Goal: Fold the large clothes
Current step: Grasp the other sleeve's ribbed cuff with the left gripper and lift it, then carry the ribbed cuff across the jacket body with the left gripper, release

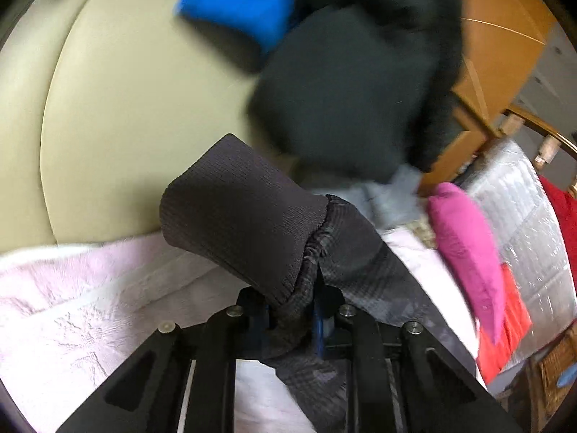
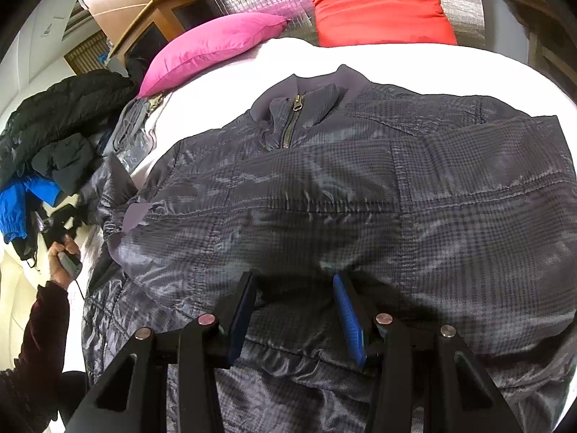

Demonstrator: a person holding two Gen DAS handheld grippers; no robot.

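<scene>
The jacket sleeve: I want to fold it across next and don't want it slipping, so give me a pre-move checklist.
1. Left gripper shut on the sleeve cuff: ok, fabric is bunched between its jaws.
2. Right gripper pinning the jacket: cannot tell; the jaws stand apart over the hem.
3. Jacket body lying flat, zipper closed: ok.
4. Landing area on the jacket front clear: ok.
5. Pink pillow and pile of dark clothes off the jacket: ok, both lie beside it.
6. Left wrist view sharp enough to judge the sleeve's path: not ok, the background is blurred.

Left wrist: close over jacket [image 1: 360,252] cuff, facing clothes pile. Right wrist: steep, close above jacket [image 2: 324,187]. Shared: pink pillow [image 1: 465,252].
</scene>
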